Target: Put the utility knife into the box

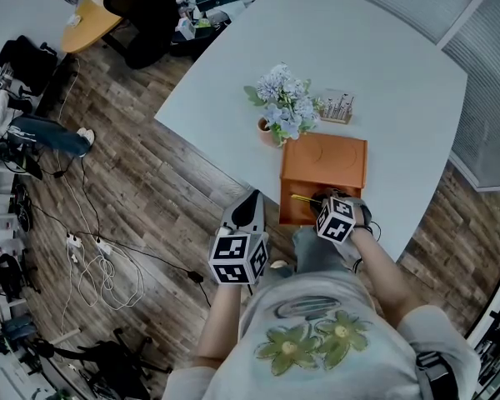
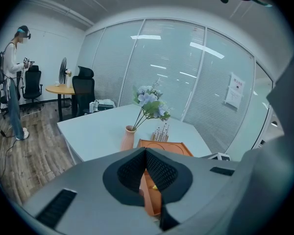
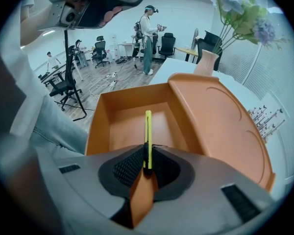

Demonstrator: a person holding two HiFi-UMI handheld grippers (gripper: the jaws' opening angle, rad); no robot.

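Two fingers of the right gripper [image 3: 147, 155] pinch a yellow utility knife [image 3: 147, 131] over the open orange box [image 3: 120, 126]. The left gripper [image 2: 146, 152] has its fingers together, holding nothing.

One utility knife [image 3: 148, 133], one box [image 3: 118, 126]

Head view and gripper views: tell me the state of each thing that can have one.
utility knife: clamped in the right gripper, over the open compartment.
orange box: open, compartment empty.
right gripper: shut on the utility knife.
left gripper: shut, holding nothing.
vase: upright, holding flowers.
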